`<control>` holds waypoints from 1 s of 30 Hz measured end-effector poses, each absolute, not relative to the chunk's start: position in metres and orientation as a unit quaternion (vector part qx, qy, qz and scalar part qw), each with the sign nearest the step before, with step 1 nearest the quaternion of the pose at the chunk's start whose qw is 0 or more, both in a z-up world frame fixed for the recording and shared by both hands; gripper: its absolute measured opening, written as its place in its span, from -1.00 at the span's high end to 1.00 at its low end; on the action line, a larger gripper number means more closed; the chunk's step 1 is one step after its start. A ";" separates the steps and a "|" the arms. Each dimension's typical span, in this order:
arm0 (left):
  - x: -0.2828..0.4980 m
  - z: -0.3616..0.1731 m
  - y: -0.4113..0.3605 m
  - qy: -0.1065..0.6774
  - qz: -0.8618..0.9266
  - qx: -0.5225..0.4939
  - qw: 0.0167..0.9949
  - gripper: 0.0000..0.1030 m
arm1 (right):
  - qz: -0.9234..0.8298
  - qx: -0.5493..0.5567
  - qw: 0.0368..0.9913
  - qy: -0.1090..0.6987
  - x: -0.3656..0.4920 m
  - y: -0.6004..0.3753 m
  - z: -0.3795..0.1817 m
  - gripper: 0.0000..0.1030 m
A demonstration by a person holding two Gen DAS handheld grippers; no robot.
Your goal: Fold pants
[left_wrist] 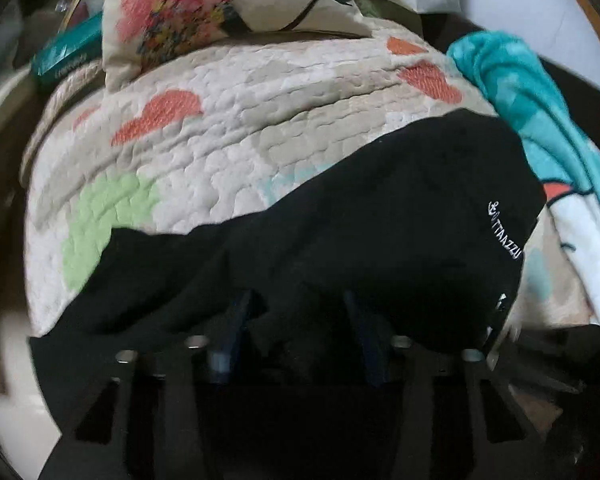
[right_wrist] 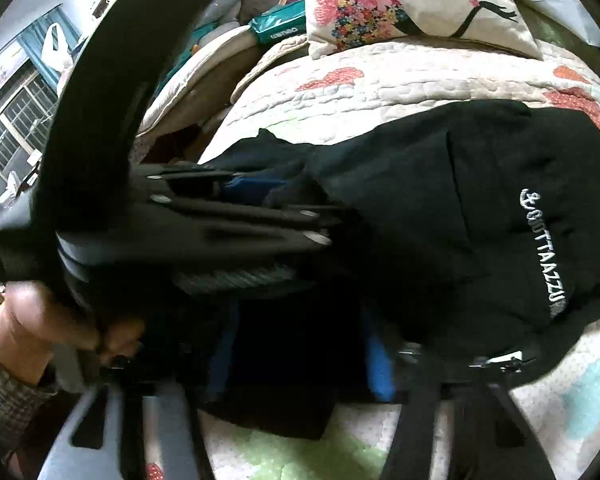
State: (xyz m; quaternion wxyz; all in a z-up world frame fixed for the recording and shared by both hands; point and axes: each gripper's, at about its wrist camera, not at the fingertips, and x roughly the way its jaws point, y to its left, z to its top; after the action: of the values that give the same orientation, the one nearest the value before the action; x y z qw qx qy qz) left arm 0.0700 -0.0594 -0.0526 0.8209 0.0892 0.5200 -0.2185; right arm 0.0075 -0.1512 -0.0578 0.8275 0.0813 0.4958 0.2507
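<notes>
Black pants with white lettering lie bunched on a quilted bed cover. In the left wrist view my left gripper sits at the near edge of the cloth, and a bunch of black fabric fills the gap between its blue pads, hiding the tips. The right wrist view shows the pants folded over, with the left gripper coming in from the left, held by a hand. My right gripper has a thick fold of black fabric packed between its blue pads.
The quilt has orange, green and pale blue patches. A floral pillow lies at the far end. A teal blanket is heaped at the right, and a teal package sits at the far left. Clutter and a window lie beyond the bed's left side.
</notes>
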 end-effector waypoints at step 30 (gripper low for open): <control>0.102 -0.060 0.087 0.550 -0.039 -0.214 0.806 -0.25 | 0.224 0.063 0.874 0.427 -0.004 -0.144 -0.021 0.14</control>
State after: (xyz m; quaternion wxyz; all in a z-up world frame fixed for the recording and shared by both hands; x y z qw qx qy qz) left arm 0.1025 0.0868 -0.0599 0.8065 -0.2138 0.5498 -0.0393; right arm -0.0043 -0.1445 -0.0206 0.8737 0.0630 0.4272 0.2241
